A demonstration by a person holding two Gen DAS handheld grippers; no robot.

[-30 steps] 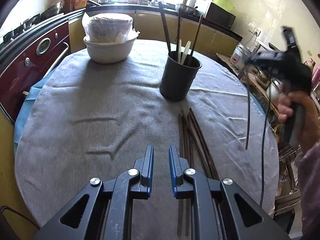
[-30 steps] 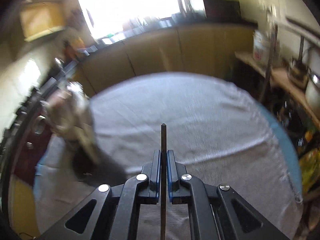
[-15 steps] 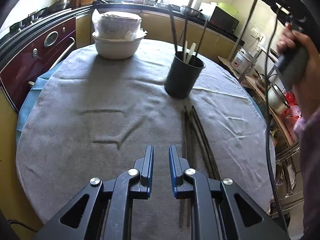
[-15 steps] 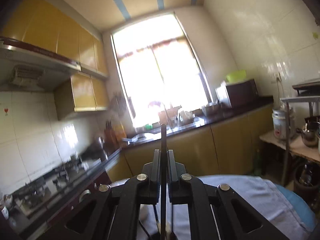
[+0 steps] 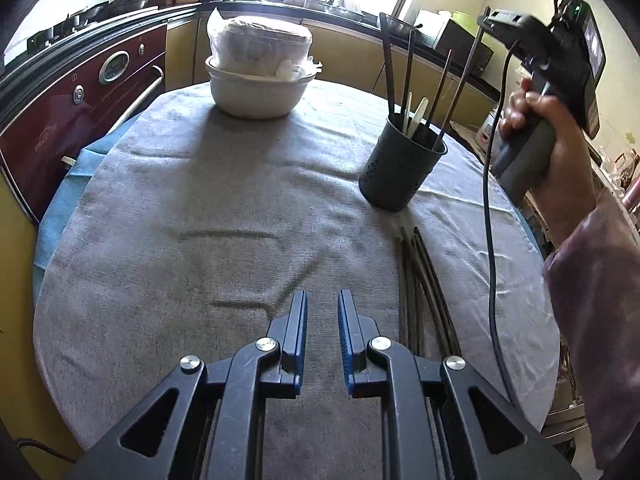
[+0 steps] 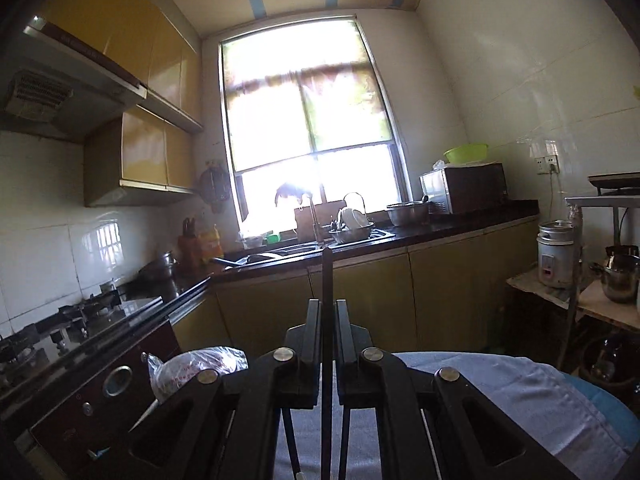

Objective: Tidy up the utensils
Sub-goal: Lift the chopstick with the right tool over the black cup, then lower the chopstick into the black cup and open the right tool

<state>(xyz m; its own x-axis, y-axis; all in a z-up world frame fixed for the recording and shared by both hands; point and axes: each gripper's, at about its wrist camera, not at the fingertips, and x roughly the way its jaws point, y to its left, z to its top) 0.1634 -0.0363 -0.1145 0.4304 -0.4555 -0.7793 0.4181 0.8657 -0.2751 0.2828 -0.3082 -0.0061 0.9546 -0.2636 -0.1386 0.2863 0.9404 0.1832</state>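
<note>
A black perforated utensil holder (image 5: 402, 168) stands on the grey-clothed round table (image 5: 200, 220), with several dark chopsticks and white spoons in it. My right gripper (image 5: 487, 20) is held high above it, shut on one dark chopstick (image 5: 460, 84) that slants down with its lower end inside the holder's mouth. In the right wrist view that chopstick (image 6: 327, 276) stands clamped between the shut right gripper (image 6: 328, 308). Several more chopsticks (image 5: 424, 280) lie in a bundle on the cloth, just right of my left gripper (image 5: 322, 312), whose blue pads stand slightly apart with nothing between them.
A white bowl (image 5: 256, 88) with a plastic-wrapped bundle on top sits at the table's far side. A red oven (image 5: 80, 96) and counter run along the left. The right gripper's cable (image 5: 488, 240) hangs over the table's right edge. A shelf with pots (image 6: 616, 276) stands at the right.
My right gripper swung up from facing the table to facing the window, carrying its chopstick above the holder. The left gripper drifted a little over the cloth, its jaws unchanged.
</note>
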